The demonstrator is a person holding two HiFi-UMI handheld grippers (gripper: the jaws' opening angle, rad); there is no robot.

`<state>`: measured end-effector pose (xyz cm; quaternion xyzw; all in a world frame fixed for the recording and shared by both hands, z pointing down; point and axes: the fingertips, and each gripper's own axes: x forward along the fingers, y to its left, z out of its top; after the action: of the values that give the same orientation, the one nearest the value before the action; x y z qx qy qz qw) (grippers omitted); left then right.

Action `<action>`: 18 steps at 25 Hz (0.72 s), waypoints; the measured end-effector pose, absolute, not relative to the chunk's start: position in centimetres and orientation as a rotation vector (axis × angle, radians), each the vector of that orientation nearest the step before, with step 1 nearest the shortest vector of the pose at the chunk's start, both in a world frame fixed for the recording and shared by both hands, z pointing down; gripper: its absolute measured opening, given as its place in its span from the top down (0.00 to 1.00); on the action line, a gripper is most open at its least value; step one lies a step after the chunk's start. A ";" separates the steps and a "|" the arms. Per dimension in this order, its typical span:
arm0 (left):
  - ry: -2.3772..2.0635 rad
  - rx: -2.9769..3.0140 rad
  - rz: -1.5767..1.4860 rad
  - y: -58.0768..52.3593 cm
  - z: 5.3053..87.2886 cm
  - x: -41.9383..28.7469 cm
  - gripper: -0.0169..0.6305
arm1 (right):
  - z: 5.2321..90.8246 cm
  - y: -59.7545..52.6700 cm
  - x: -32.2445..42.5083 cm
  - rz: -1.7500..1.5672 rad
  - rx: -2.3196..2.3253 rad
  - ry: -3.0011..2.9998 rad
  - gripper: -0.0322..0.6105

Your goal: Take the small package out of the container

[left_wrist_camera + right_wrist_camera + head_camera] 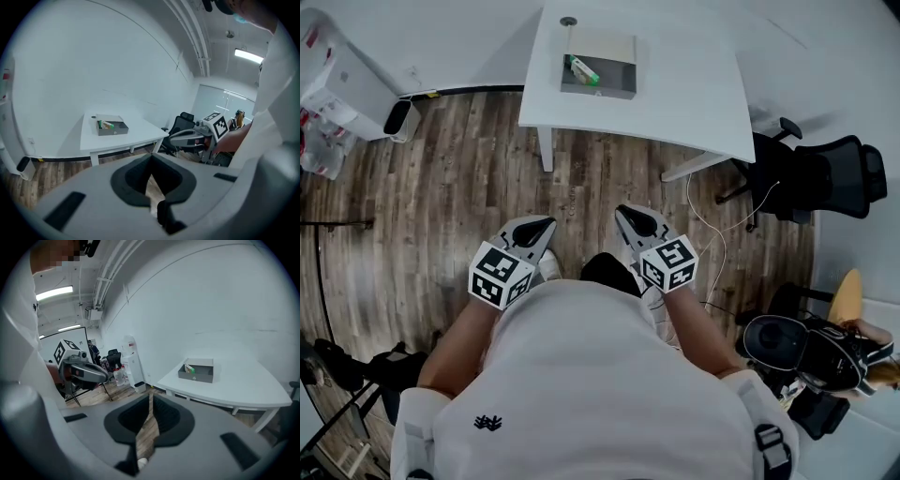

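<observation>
Task not started at this frame. The table (675, 84) stood well ahead of the person, across bare wood floor. The container (598, 64), a grey open box, sat near the table's left edge, toward the far side. Both tools were held low in front of the body, well apart from the table. The left tongs (546, 226) were pressed together with nothing in them, and the right tongs (628, 215) were the same, with only floor showing through the slit. The small package (583, 69), green and white, lay inside the container at its left end, close to the wall. Risks as I judged them: going in with the tongs not spread would just shove the package or the box. The box looked light and unanchored near the edge, so a one-sided push could slide it off. The package sat tight to the wall, so one pad might land on the wall and lift the box with it. A thin pack could also slip from a shallow pinch.
</observation>
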<state>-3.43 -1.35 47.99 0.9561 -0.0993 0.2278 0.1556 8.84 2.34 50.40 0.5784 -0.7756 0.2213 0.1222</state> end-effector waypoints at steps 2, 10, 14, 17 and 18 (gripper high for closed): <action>-0.298 2.743 0.649 -2.5 47.9 -3.4 0.96 | 50.3 0.4 9.4 0.635 1.681 -2.263 0.92; -0.404 2.715 0.681 -8.0 48.9 -2.5 0.96 | 51.4 -8.9 13.2 0.580 1.644 -2.280 0.87; -0.497 2.686 0.679 -11.7 48.6 -0.8 0.96 | 52.1 -14.2 15.7 0.559 1.595 -2.299 0.86; -0.553 2.674 0.678 -14.4 48.1 0.7 0.96 | 52.8 -18.1 17.4 0.562 1.541 -2.310 0.84; -0.571 2.670 0.680 -15.3 47.9 1.1 0.96 | 53.2 -19.4 17.9 0.565 1.524 -2.308 0.84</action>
<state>1.11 -15.30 47.92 0.9362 -0.2001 0.2384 0.1630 17.87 -19.42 53.21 0.5331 -0.8073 0.1974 0.1586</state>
